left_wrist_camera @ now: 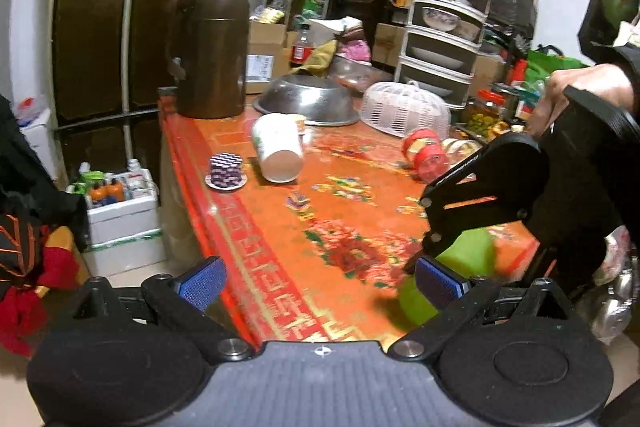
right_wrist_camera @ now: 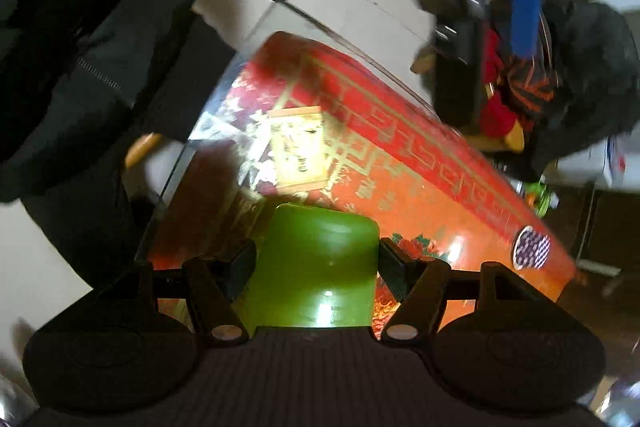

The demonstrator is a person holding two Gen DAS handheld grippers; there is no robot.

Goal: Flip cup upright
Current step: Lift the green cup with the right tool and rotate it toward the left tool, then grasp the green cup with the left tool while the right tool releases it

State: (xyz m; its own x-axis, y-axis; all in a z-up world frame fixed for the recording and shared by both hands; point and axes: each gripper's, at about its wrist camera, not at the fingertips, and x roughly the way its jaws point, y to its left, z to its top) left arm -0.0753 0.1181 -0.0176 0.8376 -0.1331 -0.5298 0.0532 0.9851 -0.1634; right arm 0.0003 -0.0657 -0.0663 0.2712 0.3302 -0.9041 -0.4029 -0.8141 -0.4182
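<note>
A green cup [right_wrist_camera: 316, 267] sits between the fingers of my right gripper [right_wrist_camera: 316, 259], which is shut on its sides, closed base pointing away from the camera, over the red patterned table [right_wrist_camera: 420, 179]. In the left wrist view the same green cup [left_wrist_camera: 464, 259] is blurred under the right gripper's black body [left_wrist_camera: 500, 195] at the table's near right. My left gripper [left_wrist_camera: 320, 283] is open and empty, its blue pads [left_wrist_camera: 200, 283] at the table's near edge.
A white paper cup [left_wrist_camera: 278, 147] lies on its side mid-table beside a purple checkered stack [left_wrist_camera: 226, 171]. A brown jug [left_wrist_camera: 212, 55], a steel bowl [left_wrist_camera: 308, 101], a white mesh cover [left_wrist_camera: 404, 109] and a red jar [left_wrist_camera: 426, 155] stand farther back.
</note>
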